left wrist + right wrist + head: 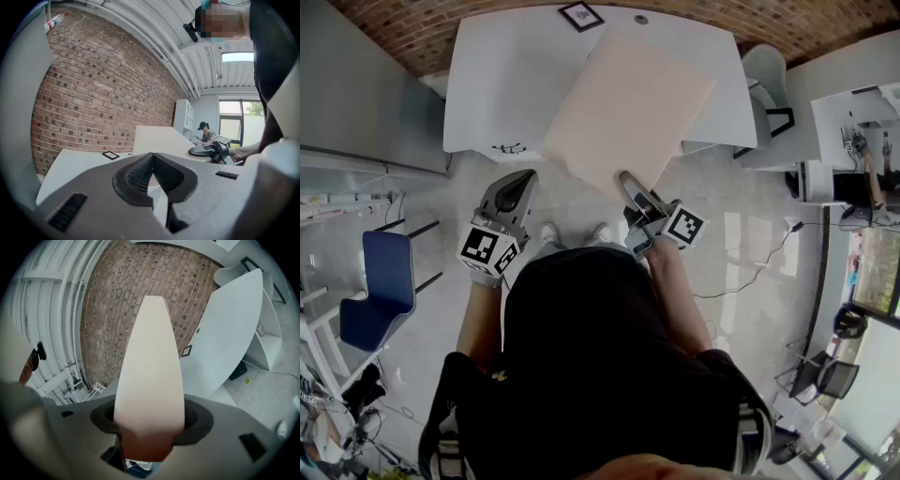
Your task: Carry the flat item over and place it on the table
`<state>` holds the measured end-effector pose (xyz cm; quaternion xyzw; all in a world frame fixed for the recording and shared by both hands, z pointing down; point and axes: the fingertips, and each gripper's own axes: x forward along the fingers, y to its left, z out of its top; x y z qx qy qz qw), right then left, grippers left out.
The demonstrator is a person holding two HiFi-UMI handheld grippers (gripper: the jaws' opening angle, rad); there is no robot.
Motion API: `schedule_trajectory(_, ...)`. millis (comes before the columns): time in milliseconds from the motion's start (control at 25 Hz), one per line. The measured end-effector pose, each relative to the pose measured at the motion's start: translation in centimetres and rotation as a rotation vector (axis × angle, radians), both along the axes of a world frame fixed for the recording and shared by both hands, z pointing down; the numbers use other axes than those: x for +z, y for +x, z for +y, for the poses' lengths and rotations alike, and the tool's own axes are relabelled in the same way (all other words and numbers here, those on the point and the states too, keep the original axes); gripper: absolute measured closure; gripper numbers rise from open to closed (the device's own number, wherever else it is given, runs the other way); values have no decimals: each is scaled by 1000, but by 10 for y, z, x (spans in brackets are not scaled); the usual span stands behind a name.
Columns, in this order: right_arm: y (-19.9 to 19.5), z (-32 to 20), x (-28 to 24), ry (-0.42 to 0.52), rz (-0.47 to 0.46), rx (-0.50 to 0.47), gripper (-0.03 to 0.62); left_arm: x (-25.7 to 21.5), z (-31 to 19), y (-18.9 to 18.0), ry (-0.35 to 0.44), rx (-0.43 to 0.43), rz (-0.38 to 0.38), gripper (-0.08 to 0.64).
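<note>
A large flat beige board (pixel 628 108) is held at its near edge by my right gripper (pixel 628 183), and most of it hangs over the white table (pixel 506 84). In the right gripper view the board (pixel 150 357) runs out from between the jaws, which are shut on it, with the table (pixel 225 348) to its right. My left gripper (pixel 520 187) hovers off the table's near edge, left of the board, shut and empty. In the left gripper view its pads (pixel 140 176) meet in a point, and the board (pixel 154 136) lies beyond them, over the table (pixel 70 164).
A small black-framed square (pixel 580 15) lies at the table's far edge. A blue chair (pixel 380 291) stands at the left, a white chair (pixel 766 75) at the table's right end. A cable (pixel 769 258) trails over the floor. Another person (pixel 205 131) sits far off.
</note>
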<state>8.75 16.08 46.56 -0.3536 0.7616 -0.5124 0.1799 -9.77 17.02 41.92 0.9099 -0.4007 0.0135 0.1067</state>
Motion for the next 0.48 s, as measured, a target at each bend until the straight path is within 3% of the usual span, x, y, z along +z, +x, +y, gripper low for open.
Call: schedule_trajectory(480,-37,13,9,-28,9,90,314,15,1,-56,-22,40,-5,557)
